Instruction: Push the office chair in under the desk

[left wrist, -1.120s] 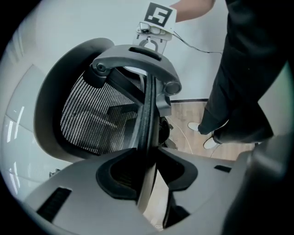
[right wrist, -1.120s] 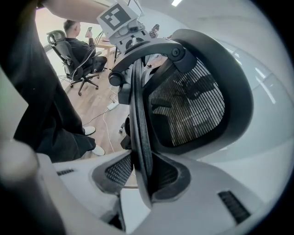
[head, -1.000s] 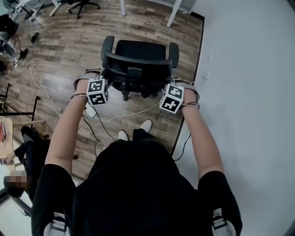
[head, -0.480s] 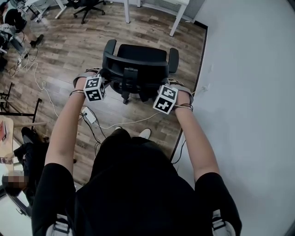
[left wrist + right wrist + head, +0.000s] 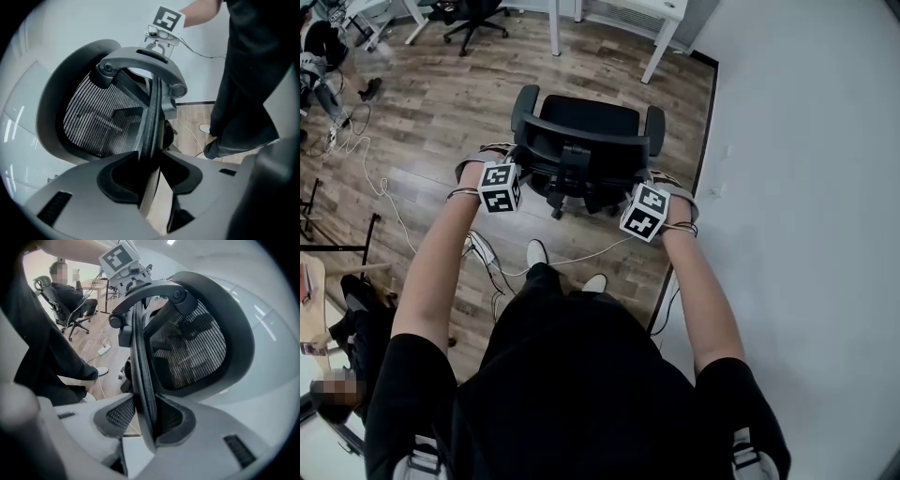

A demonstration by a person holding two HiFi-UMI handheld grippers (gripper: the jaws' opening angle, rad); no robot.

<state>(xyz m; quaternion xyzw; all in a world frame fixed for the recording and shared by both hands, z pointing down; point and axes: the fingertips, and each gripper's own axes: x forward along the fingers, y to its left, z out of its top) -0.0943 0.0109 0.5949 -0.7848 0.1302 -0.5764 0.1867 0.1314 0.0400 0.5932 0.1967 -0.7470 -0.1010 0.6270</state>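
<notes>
left claw [image 5: 151,174], right claw [image 5: 144,420]: both are clamped on office chair [image 5: 581,141] | chair is found shifted nearer surface [image 5: 668,8] | push is judged unfinished

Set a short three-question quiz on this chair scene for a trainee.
1. True or false: the left gripper and the right gripper each clamp the backrest rim of the chair.
2. The floor under the chair is: A carpet, B wood planks, C tiles.
3. Fill in: the white wall lies on the person's ____ side.
Key: 1 true; 2 B; 3 right.
</notes>
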